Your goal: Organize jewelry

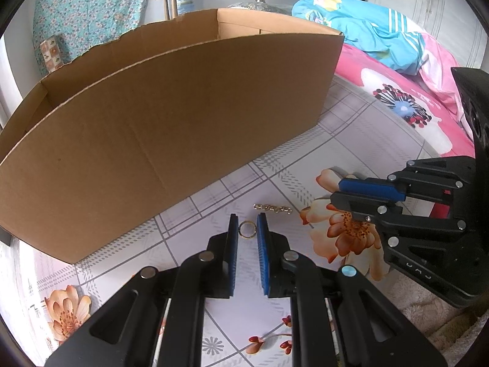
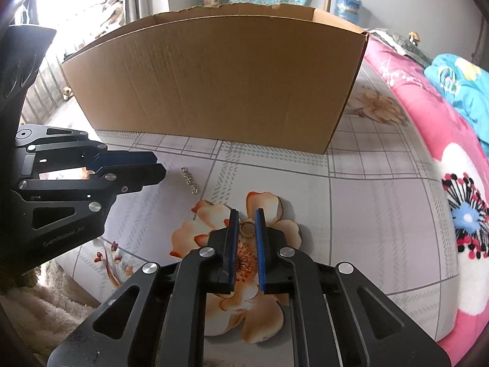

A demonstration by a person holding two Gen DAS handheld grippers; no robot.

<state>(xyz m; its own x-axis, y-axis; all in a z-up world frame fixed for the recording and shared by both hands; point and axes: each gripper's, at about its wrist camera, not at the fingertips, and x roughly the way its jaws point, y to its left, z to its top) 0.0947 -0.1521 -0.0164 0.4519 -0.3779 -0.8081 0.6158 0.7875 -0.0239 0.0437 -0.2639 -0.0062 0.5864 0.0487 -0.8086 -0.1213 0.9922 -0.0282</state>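
Each hand-held gripper, left (image 1: 247, 224) and right (image 2: 247, 224), pinches a small gold ring (image 1: 247, 230), another (image 2: 247, 229), before the big brown cardboard box (image 1: 171, 116); the little silver chain (image 1: 272, 208) waits.

A bed covered by a pale checked sheet (image 2: 382, 202) with orange flowers carries everything. A large open cardboard box (image 2: 214, 85) stands on it, well ahead of both grippers. A short chain of small links (image 1: 272, 208) lies on the sheet just beyond the left gripper's (image 1: 247, 229) fingertips. A pink flowered blanket (image 2: 428, 140) lies off to the right gripper's (image 2: 247, 227) right.
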